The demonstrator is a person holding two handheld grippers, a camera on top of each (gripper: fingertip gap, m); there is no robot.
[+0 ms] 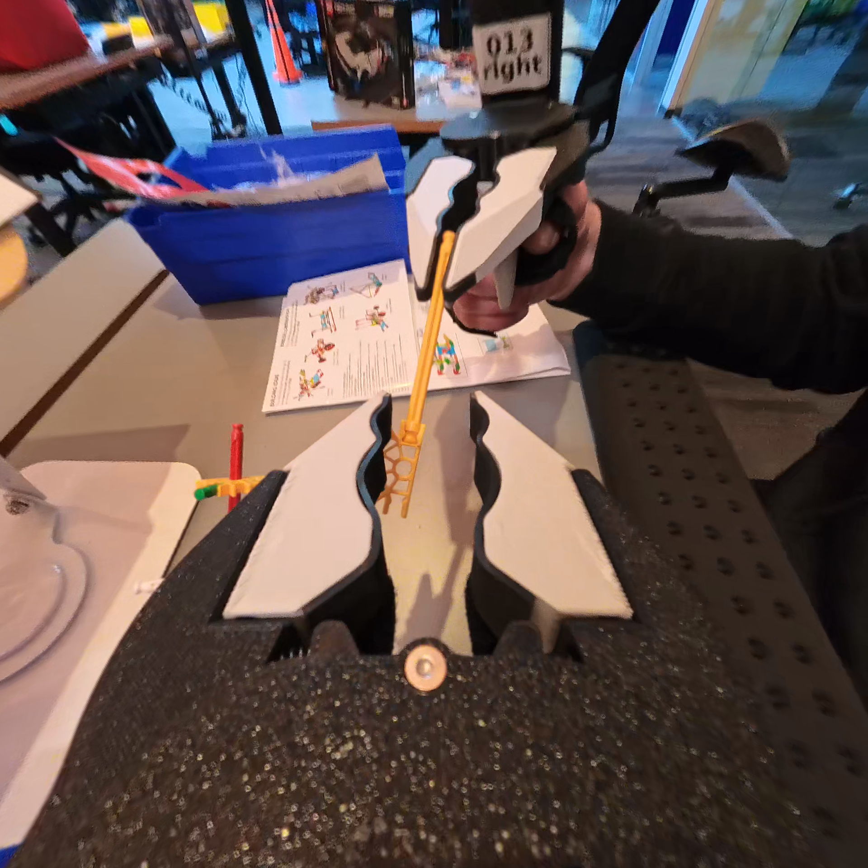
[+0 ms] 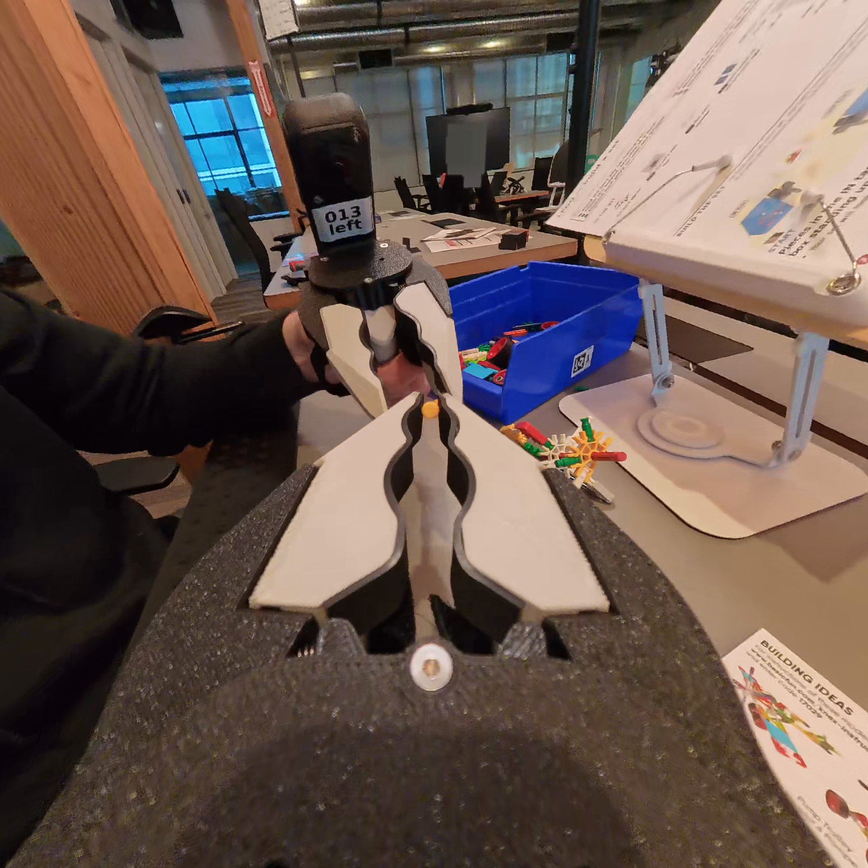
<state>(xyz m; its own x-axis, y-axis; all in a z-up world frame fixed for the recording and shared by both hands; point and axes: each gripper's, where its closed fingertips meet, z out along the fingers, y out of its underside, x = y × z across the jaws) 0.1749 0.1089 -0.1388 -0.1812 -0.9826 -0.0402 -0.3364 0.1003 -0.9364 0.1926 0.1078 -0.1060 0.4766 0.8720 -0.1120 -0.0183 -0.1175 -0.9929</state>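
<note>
My right gripper (image 2: pixel 430 403) is shut on the top end of a long yellow rod (image 2: pixel 430 409). In the left wrist view it (image 1: pixel 437 291) holds the rod (image 1: pixel 428 343) slanting down toward me. An orange lattice connector (image 1: pixel 399 467) is fixed on the rod's lower end. That connector hangs between the fingers of my left gripper (image 1: pixel 431 400), which is open; it sits close against the left finger's inner pad. The left gripper (image 2: pixel 415 394) also shows in the right wrist view, open, just beyond my right fingertips.
A blue bin (image 2: pixel 545 329) of coloured parts stands behind on the grey table (image 1: pixel 188 375). A small rod-and-connector assembly (image 2: pixel 573 451) lies beside a white book stand (image 2: pixel 704 469). An instruction sheet (image 1: pixel 357 343) lies flat. A black perforated chair back (image 1: pixel 681 516) is at right. Spacing between my two grippers at the tips: around 4 centimeters.
</note>
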